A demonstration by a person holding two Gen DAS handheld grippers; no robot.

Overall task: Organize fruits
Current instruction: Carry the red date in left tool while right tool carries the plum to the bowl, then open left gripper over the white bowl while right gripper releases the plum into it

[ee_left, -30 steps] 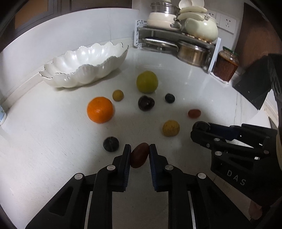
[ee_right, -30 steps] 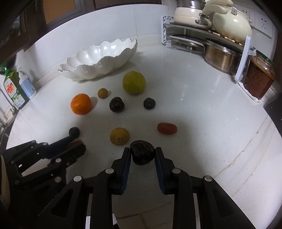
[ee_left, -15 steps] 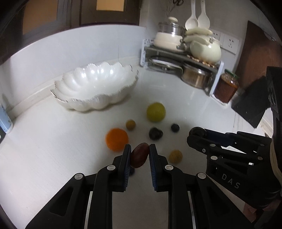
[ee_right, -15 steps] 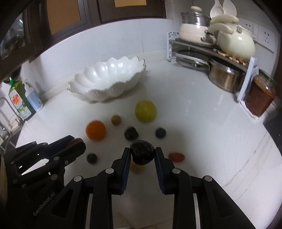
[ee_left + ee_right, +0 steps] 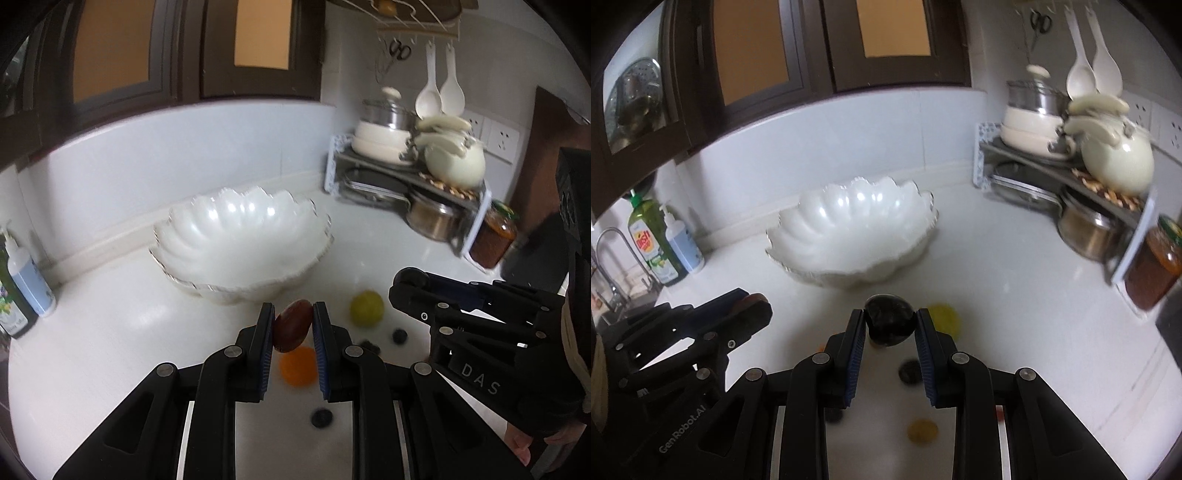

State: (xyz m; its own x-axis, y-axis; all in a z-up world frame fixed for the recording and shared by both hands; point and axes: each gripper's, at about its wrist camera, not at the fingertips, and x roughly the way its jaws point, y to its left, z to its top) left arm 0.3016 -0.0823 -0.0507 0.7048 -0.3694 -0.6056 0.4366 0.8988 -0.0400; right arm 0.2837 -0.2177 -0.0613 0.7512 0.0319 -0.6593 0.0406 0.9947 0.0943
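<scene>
Fruit in both grippers, shell bowl (image 5: pixel 240 251) dead ahead

Your left gripper (image 5: pixel 293 325) is clamped on the reddish-brown fruit (image 5: pixel 291 325), your right gripper (image 5: pixel 890 325) on the dark plum (image 5: pixel 889 323), both held short of the bowl's near rim; carry each past that rim, lower inside, then part the jaws gently, one at a time

Glossy white bowl (image 5: pixel 240 236) (pearly), polished steel pot (image 5: pixel 432 219)

Left gripper (image 5: pixel 294 319) clamps reddish-brown fruit (image 5: pixel 292 325) near bowl (image 5: pixel 207 258).
</scene>
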